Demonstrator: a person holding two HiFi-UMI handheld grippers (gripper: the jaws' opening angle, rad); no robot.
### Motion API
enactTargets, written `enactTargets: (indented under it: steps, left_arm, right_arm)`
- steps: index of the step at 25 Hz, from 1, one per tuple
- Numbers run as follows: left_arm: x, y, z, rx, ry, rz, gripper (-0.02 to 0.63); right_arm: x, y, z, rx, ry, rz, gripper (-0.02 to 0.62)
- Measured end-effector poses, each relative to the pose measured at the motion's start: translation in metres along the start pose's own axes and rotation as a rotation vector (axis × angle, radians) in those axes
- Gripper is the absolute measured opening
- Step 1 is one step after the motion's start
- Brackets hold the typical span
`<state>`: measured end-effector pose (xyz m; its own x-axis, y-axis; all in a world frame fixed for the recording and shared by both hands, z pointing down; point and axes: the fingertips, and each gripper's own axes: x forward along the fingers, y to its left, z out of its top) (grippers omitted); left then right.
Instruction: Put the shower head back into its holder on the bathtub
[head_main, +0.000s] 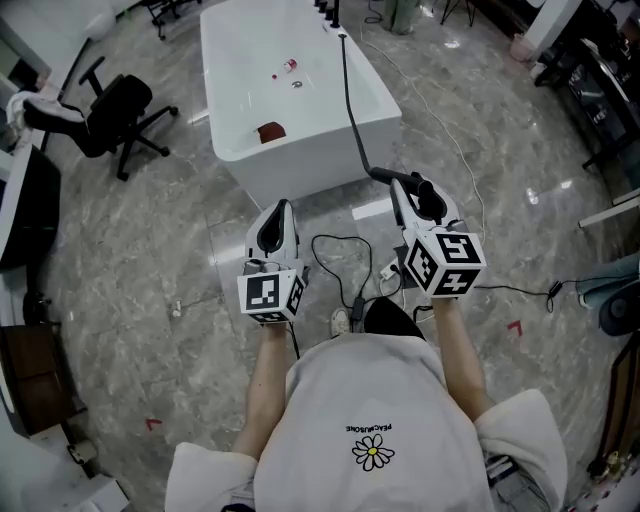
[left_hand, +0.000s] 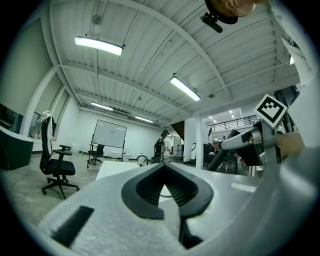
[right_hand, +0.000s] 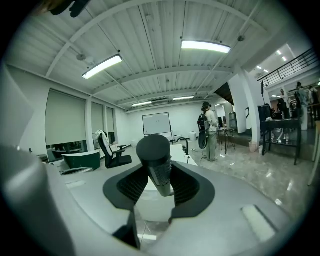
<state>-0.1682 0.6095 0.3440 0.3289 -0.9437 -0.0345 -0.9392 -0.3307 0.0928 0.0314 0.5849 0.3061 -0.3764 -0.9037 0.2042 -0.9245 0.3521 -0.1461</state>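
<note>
From above, the far end of the white bathtub (head_main: 300, 165) is cut off by the top edge, with only some dark fittings showing there, so I cannot make out the holder. The shower head (right_hand: 155, 149) is in my right tongs (right_hand: 160, 171): their dark pads are clamped on its ribbed black handle and its round head sticks out past the tips, held in front of me over the floor and short of the tub's near end. Its black hose (head_main: 350, 100) runs from there along the tub's right rim to that far end. My left tongs (left_hand: 164, 170) are closed on nothing, the tips meeting, level beside the right pair. A dark reddish lump (head_main: 271, 131) and a small red thing (head_main: 289, 65) lie in the tub, too small to tell what they are. My own shirt hides the floor right under me. The floor (head_main: 150, 300) is glossy grey marble-patterned stone, with thin black cables (head_main: 335, 250) looping across it between my arms. A black office chair (head_main: 115, 115) stands to the tub's left. Beyond is a big white hall with a ribbed ceiling and strip lights (right_hand: 205, 46), a whiteboard (right_hand: 156, 124) on the far wall and a person (right_hand: 207, 131) standing well off.
</note>
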Motion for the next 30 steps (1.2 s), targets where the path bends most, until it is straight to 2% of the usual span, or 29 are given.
enactTargets:
  steps: [5,9,13,18,21,24,30]
  left_arm:
    - [0.004,0.029,-0.010,-0.007,0.034,0.019,-0.002]
    - [0.031,0.047,-0.017,-0.006,0.038,0.025,-0.002]
    - [0.086,0.068,-0.026,0.011,0.045,0.016,-0.002]
    - [0.185,0.087,-0.025,0.030,0.048,-0.002,-0.002]
    - [0.239,0.089,-0.013,0.050,0.025,-0.041,-0.002]
    - [0.284,0.088,-0.008,0.072,0.026,-0.093,-0.002]
    - [0.372,0.082,-0.045,0.067,0.118,-0.222,0.030]
  right_arm:
    - [0.026,0.001,-0.003,0.023,0.010,-0.016,0.140]
    - [0.061,-0.008,0.000,0.049,0.012,-0.013,0.140]
    - [0.111,-0.021,0.019,0.101,-0.024,0.026,0.140]
    - [0.198,-0.054,0.067,0.082,-0.094,0.062,0.140]
    - [0.247,-0.071,0.087,0.023,-0.094,0.075,0.140]
    - [0.284,-0.087,0.100,0.029,-0.091,0.080,0.140]
    - [0.348,-0.108,0.124,0.050,-0.105,0.090,0.140]
